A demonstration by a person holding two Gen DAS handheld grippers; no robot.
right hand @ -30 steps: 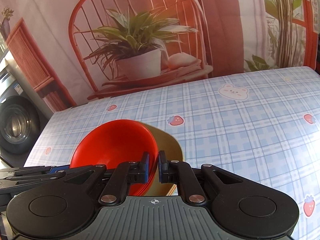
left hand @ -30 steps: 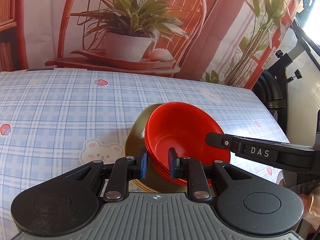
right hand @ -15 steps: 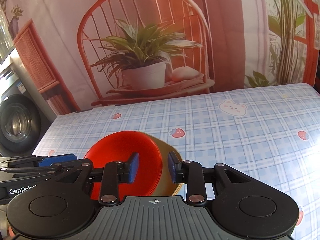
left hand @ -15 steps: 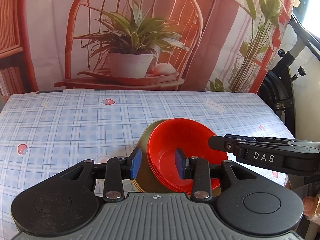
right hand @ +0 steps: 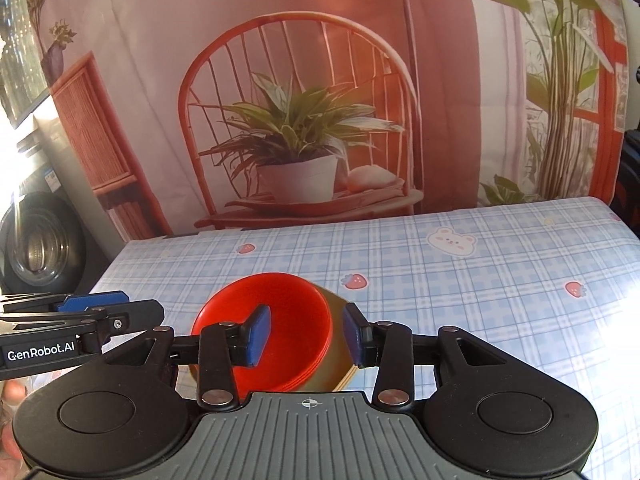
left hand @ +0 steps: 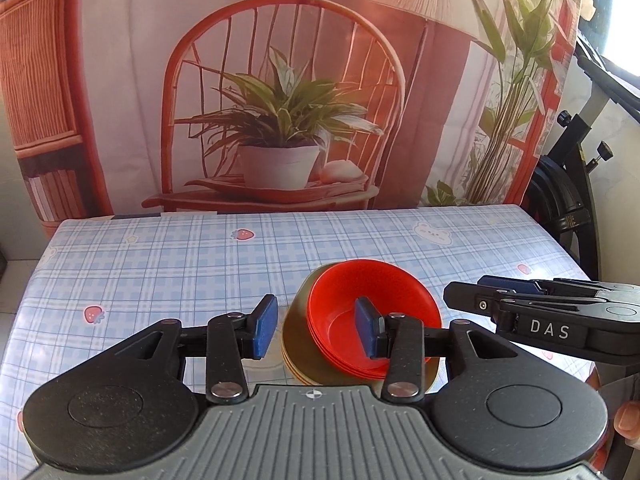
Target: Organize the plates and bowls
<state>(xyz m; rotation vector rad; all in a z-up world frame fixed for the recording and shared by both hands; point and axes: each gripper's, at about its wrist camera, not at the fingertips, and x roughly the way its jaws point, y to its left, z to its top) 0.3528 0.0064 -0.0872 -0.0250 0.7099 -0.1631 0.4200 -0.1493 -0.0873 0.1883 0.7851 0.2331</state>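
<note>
A stack of red bowls point(left hand: 360, 304) sits nested on a stack of gold plates point(left hand: 304, 356) near the table's front edge; both also show in the right wrist view, the bowls point(right hand: 292, 320) and the plates point(right hand: 340, 360). My left gripper point(left hand: 316, 330) is open and empty, raised in front of the stack's left side. My right gripper point(right hand: 306, 336) is open and empty, raised in front of the stack's right side. The right gripper also shows from the side in the left wrist view point(left hand: 480, 294), and the left gripper in the right wrist view point(right hand: 132, 308).
The table point(left hand: 160, 272) wears a blue checked cloth with strawberries and bears. A printed backdrop point(left hand: 280, 100) of a chair and plant hangs behind it. A black exercise machine point(left hand: 568, 208) stands to the right, a washing machine point(right hand: 36, 244) to the left.
Both grippers opened, let go of the red bowls' rims and pulled back and up. The bowls now rest on the gold plates.
</note>
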